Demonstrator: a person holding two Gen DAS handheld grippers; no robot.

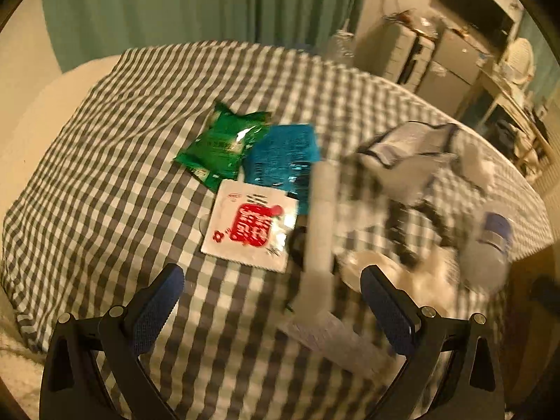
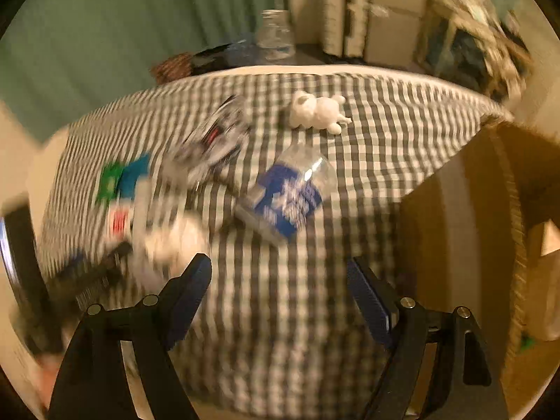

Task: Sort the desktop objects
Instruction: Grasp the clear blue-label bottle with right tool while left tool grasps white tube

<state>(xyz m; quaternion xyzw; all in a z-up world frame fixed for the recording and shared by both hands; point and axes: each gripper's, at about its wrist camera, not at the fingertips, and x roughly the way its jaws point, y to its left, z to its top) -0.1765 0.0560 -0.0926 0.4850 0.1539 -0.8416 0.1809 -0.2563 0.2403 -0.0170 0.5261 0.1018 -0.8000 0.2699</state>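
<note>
On the checked tablecloth (image 1: 105, 161) lie a green packet (image 1: 224, 143), a blue packet (image 1: 283, 157) and a white packet with red print (image 1: 252, 227). My left gripper (image 1: 273, 301) is open and empty, just short of the white packet. A blurred white tube (image 1: 320, 231) lies right of the packets. A clear bottle with a blue label (image 2: 287, 196) lies on its side ahead of my right gripper (image 2: 280, 294), which is open and empty. A white plush toy (image 2: 316, 112) lies beyond the bottle. A crumpled patterned cloth (image 2: 213, 140) lies to its left.
A cardboard box (image 2: 465, 231) stands at the table's right edge. A clear jar (image 2: 274, 35) stands on a dark surface behind the table. Green curtains (image 1: 175, 3) hang at the back. Grey drawers (image 1: 409, 56) and a cluttered shelf (image 1: 507, 91) stand at the far right.
</note>
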